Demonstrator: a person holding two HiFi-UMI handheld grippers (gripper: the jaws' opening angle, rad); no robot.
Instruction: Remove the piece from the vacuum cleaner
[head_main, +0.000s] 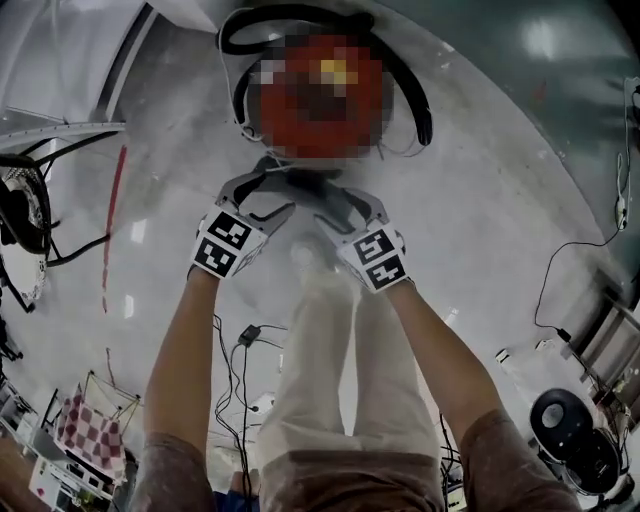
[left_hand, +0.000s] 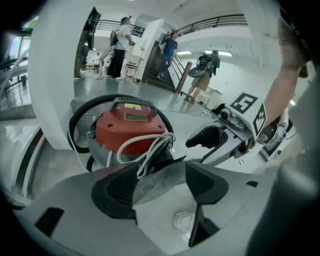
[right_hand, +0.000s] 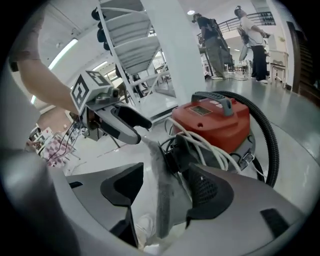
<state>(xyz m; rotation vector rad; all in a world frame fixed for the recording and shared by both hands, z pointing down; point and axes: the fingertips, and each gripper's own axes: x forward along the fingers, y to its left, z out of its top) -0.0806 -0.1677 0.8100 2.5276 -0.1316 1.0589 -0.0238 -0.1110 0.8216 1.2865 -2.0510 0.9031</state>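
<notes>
I read the left tongs (head_main: 268, 192) as clenched on the grey piece (left_hand: 159, 179), which spans both pads. The right tongs (head_main: 336, 200) stand released around the same piece, which lies against the 3 o'clock pad only. In the head view the piece sits at 6 o'clock of the red vacuum cleaner (left_hand: 129, 127), just beside it.

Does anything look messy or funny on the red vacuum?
Yes. The white cord lies in loose, tangled loops over the front of the vacuum instead of being wound up neatly. A grey piece sticks out beside that tangle at a slant. Nothing looks spilled or broken.
</notes>
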